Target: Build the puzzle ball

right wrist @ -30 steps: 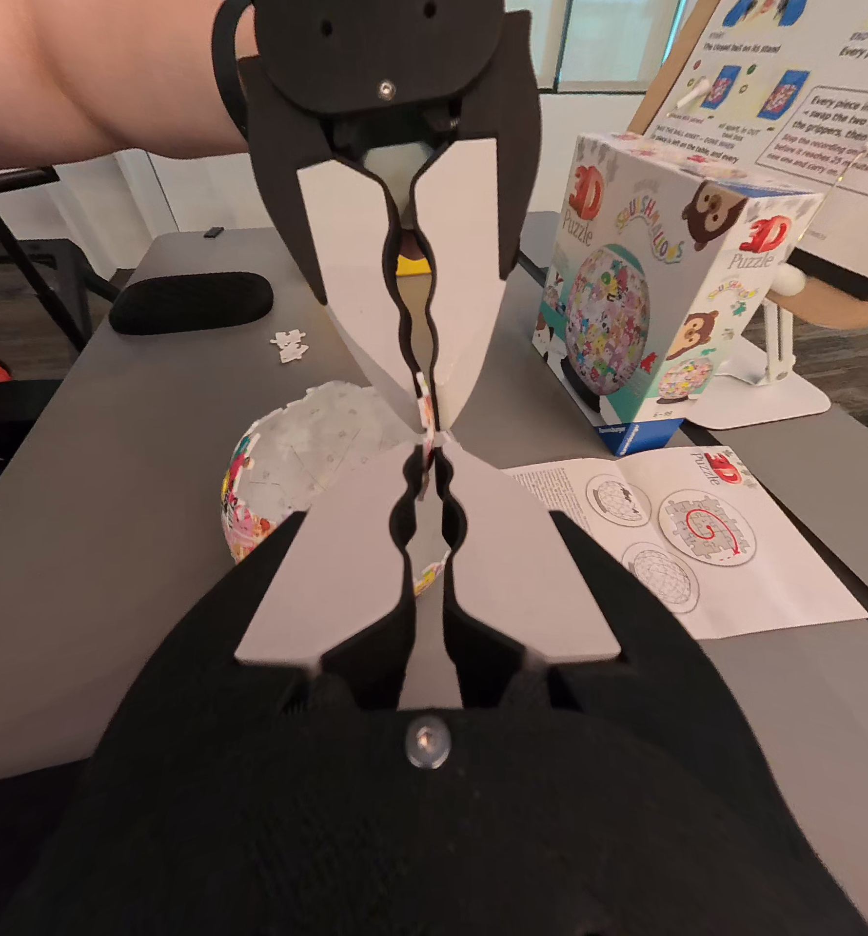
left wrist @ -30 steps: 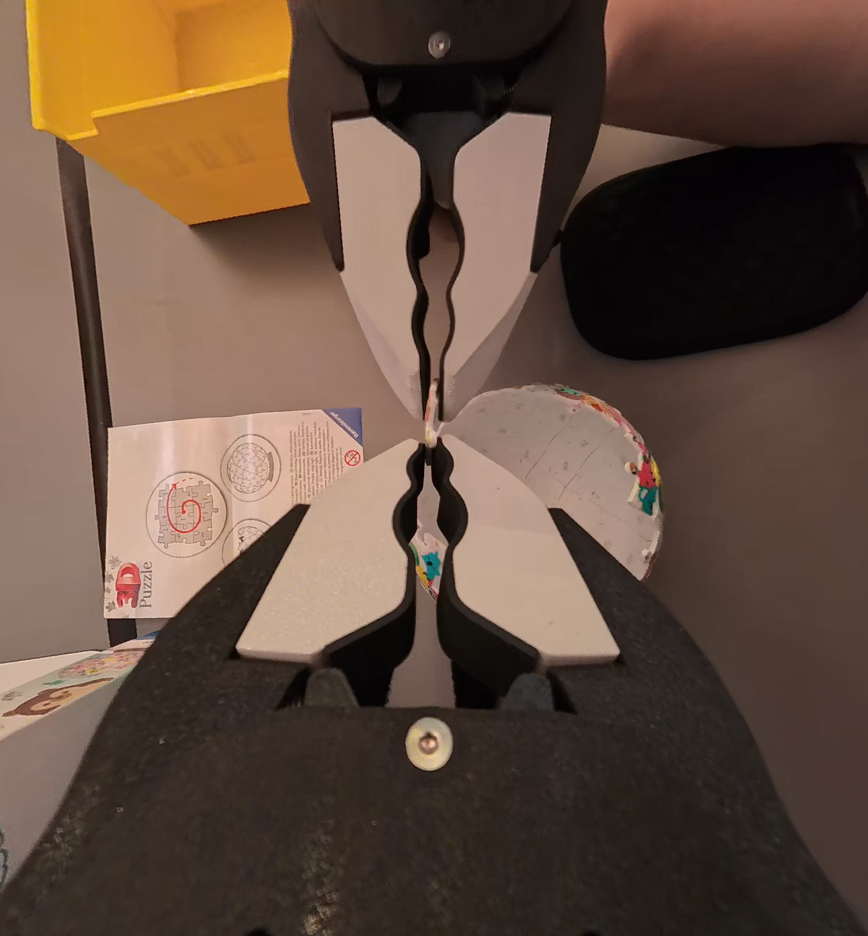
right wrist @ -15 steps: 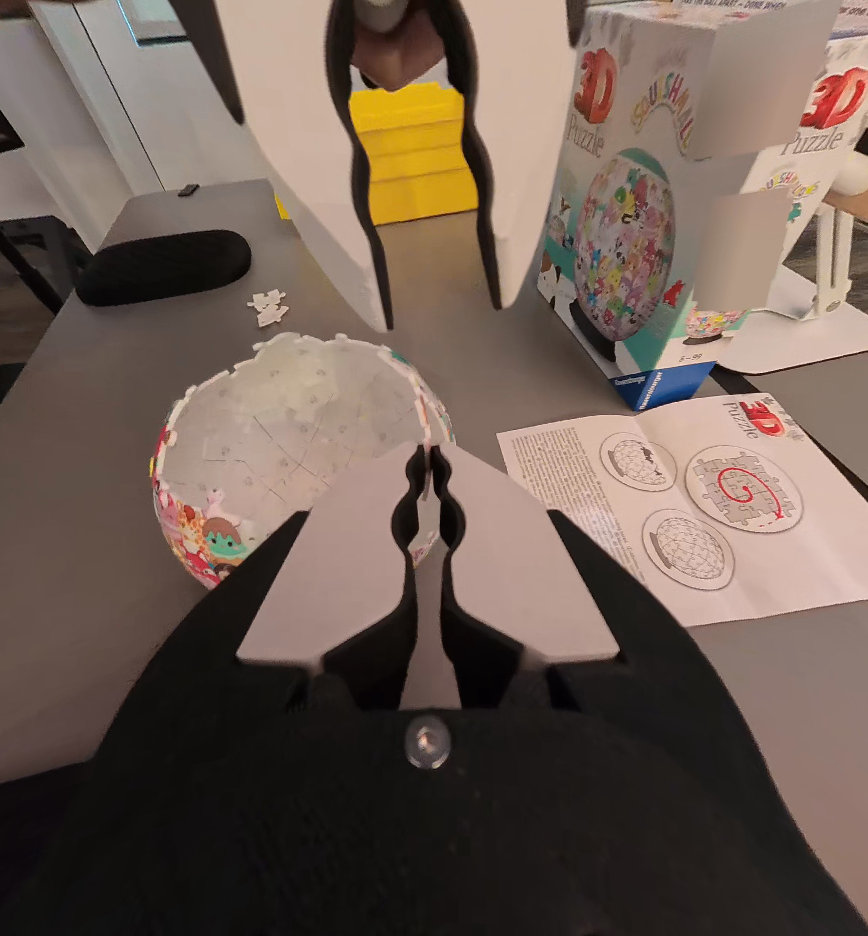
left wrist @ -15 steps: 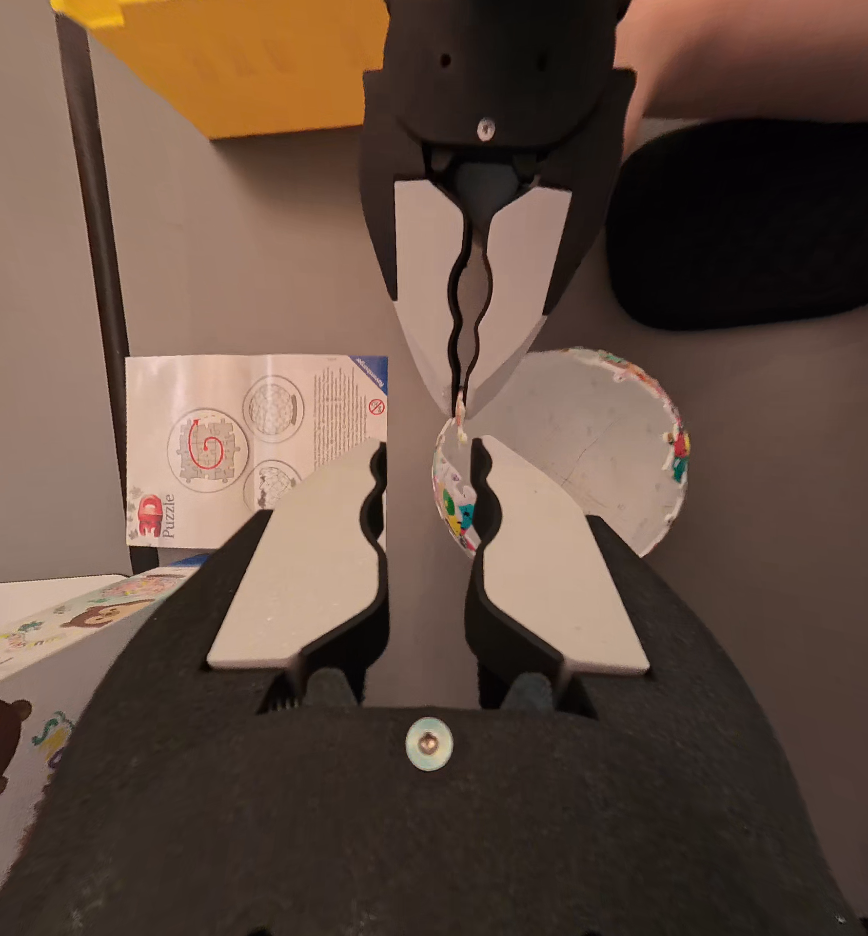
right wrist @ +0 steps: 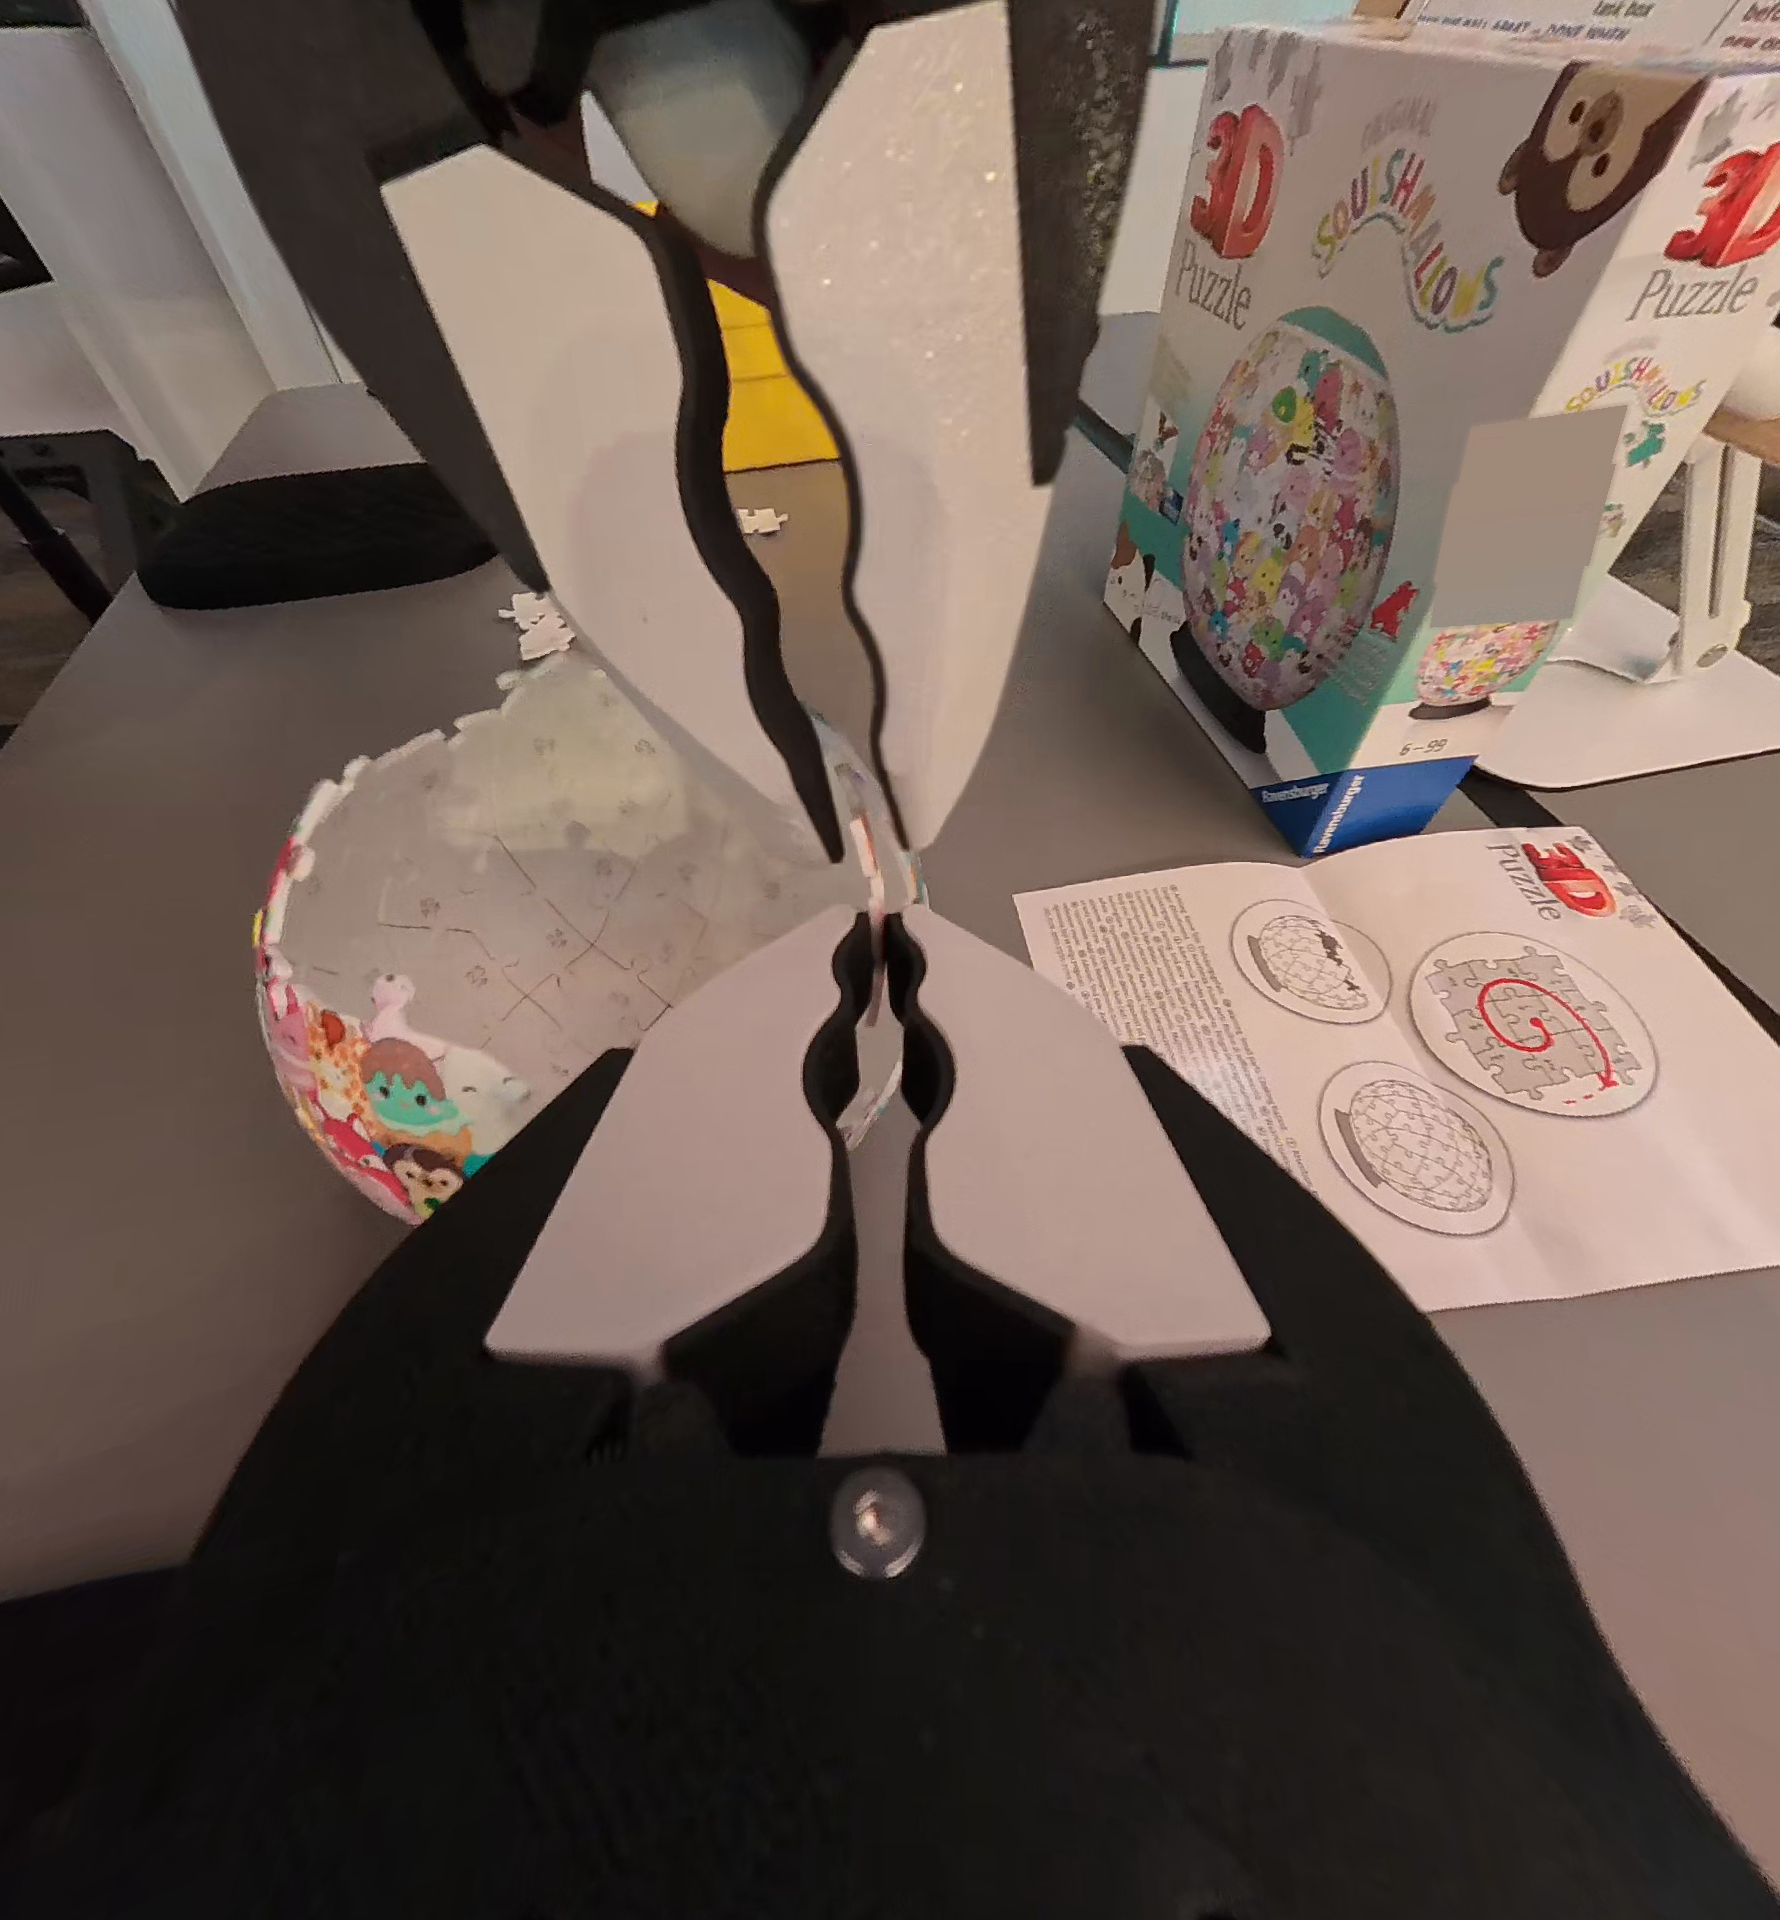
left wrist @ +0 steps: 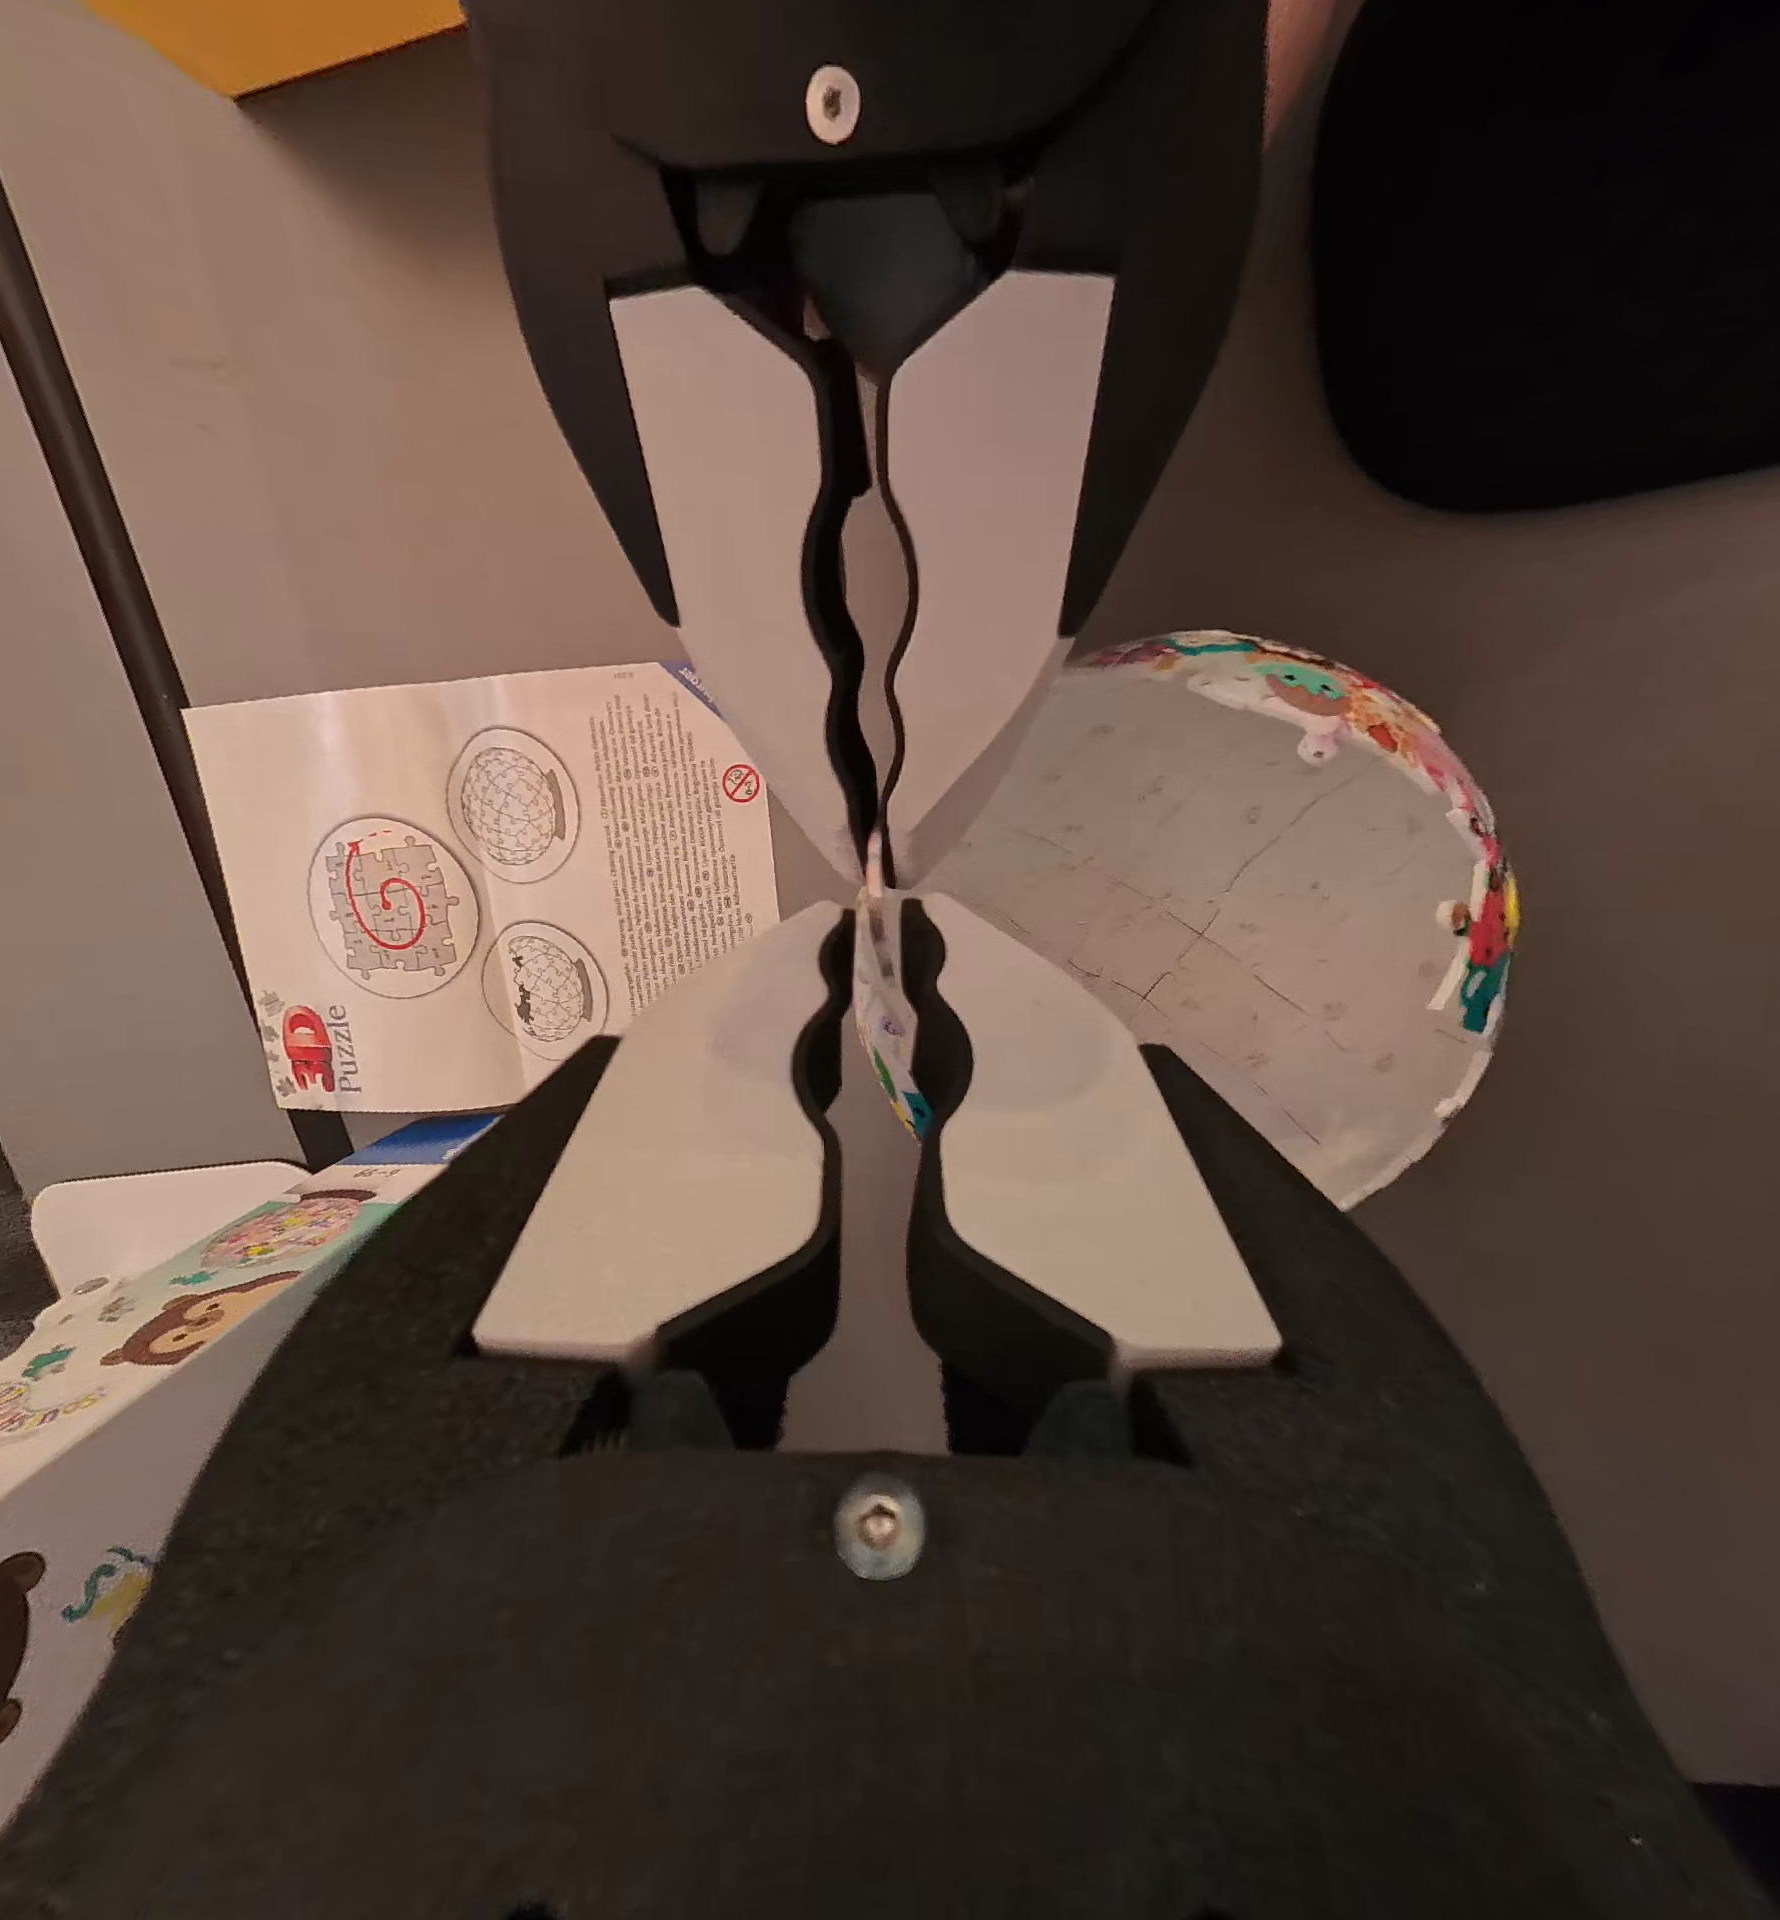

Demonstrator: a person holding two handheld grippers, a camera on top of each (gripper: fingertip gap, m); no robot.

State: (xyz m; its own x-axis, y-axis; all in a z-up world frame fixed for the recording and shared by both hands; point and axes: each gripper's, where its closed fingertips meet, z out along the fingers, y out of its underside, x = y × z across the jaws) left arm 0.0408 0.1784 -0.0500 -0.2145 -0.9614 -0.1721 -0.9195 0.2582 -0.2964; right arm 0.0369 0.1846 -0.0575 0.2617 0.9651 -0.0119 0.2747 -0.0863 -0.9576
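Observation:
The half-built puzzle ball (left wrist: 1229, 914) lies on the grey table as an open shell, white inside and with colourful pictures outside; it also shows in the right wrist view (right wrist: 512, 904). My right gripper (right wrist: 878, 920) is shut on a small puzzle piece (right wrist: 870, 862) at the shell's rim. My left gripper (left wrist: 878, 912) faces it tip to tip from the other side, and its jaws are closed to a narrow gap around the same rim. Each gripper shows from above in the other's view: the right (left wrist: 870, 873), the left (right wrist: 865, 847).
An instruction leaflet (right wrist: 1437, 1039) lies beside the ball, with the puzzle box (right wrist: 1385, 416) and a white stand (right wrist: 1696, 675) behind it. Loose pieces (right wrist: 538, 623) and a black pad (right wrist: 294, 540) lie on the far side. A yellow bin (left wrist: 273, 42) stands at the table's end. My two grippers' fingertips are within a few centimetres of each other.
A second ago both grippers held the piece above the ball. The left then opened while the right brought the piece to the rim. Now the left has closed in again at the rim.

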